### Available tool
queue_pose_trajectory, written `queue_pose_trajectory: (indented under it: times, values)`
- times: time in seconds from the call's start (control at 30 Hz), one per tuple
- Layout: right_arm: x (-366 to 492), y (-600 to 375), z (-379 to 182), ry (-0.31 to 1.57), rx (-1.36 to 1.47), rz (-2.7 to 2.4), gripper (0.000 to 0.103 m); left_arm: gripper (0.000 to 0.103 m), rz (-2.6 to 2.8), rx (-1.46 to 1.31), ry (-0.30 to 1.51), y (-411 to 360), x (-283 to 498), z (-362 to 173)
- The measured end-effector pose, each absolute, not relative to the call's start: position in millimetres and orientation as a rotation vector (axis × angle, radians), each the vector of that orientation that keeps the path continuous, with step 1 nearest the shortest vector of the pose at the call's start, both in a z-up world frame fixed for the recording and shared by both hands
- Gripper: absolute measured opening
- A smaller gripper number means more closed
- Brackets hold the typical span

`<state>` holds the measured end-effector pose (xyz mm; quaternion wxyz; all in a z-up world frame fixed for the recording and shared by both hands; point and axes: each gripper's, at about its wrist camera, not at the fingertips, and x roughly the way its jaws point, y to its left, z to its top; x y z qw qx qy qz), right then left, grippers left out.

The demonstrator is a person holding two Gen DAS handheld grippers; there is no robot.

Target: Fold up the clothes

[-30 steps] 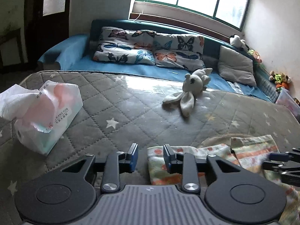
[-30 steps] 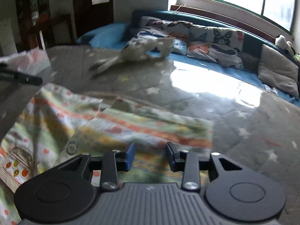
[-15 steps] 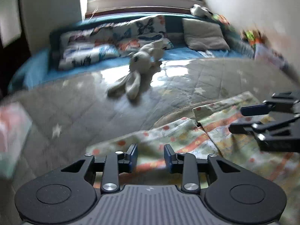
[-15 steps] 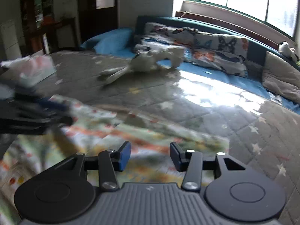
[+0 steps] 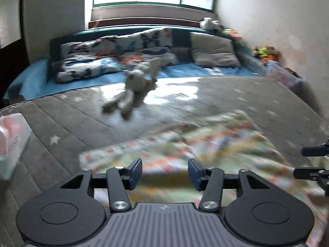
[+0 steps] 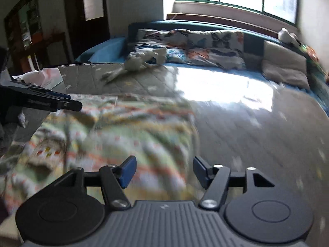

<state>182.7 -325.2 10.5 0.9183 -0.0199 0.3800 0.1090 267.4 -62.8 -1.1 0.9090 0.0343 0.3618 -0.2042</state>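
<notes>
A: Left wrist view. What is the status of the left gripper (image 5: 165, 171)?

B: Jaws stand apart, nothing between the pads. It hangs over the near edge of the garment (image 5: 205, 148), which lies flat on the mat (image 5: 67, 123), part-folded as far as the blur allows. The right gripper (image 5: 308, 162) enters from the right edge of this view, over the same cloth.

A: Risks from this position?

B: The frame is smeared, so aim is uncertain. A pinch may take one layer only, or catch the mat as well; either fault would likely skew the fold. The two grippers are near each other; a crossing move may bring them into contact.

A: Other items?

B: Plush toy (image 5: 131, 88) beyond the garment, well apart. Tissue pack (image 5: 12, 138) at the left edge, clear of the cloth. Neither obstructs.

A: Right wrist view. Status?

B: The right gripper (image 6: 163, 171) has its jaws spread and empty, over the garment (image 6: 123, 131) near its right border. The left gripper (image 6: 51, 100) shows at the left, above the far corner; its jaw state cannot be told here.

A: Hazards and obstructions?

B: The cloth looks wrinkled, so a hem may bunch when lifted. The toy (image 6: 141, 61) and tissue pack (image 6: 47, 77) lie beyond the cloth. The mat (image 6: 267, 133) to the right is bare.
</notes>
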Motion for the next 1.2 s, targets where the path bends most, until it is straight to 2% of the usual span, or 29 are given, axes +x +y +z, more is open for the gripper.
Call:
queue_pose_trajectory:
  times: [0.2, 0.43, 0.77, 0.8, 0.87, 1.0, 1.2]
  values:
    - [132, -352, -7, 0.807, 0.051, 0.163, 0.068, 0.066, -0.573, 0.072, 0.763, -91, 202, 3]
    - [123, -385, -13, 0.781, 0.109, 0.092, 0.069, 0.067, -0.692, 0.121, 0.803, -120, 155, -10]
    - [114, -432, 0, 0.661, -0.158, -0.350, 0.070, 0.071, -0.692, 0.207, 0.832, -131, 133, -34]
    - [109, -424, 4, 0.629, -0.197, -0.322, 0.079, 0.071, -0.692, 0.210, 0.831, -131, 132, -34]
    - [102, -408, 7, 0.604, -0.217, -0.232, 0.089, 0.072, -0.692, 0.221, 0.825, -132, 129, -35]
    - [106, -391, -12, 0.642, -0.249, -0.151, 0.089, 0.072, -0.689, 0.244, 0.811, -133, 125, -35]
    - [111, -419, -29, 0.700, -0.234, -0.208, 0.091, 0.074, -0.686, 0.242, 0.815, -129, 124, -35]
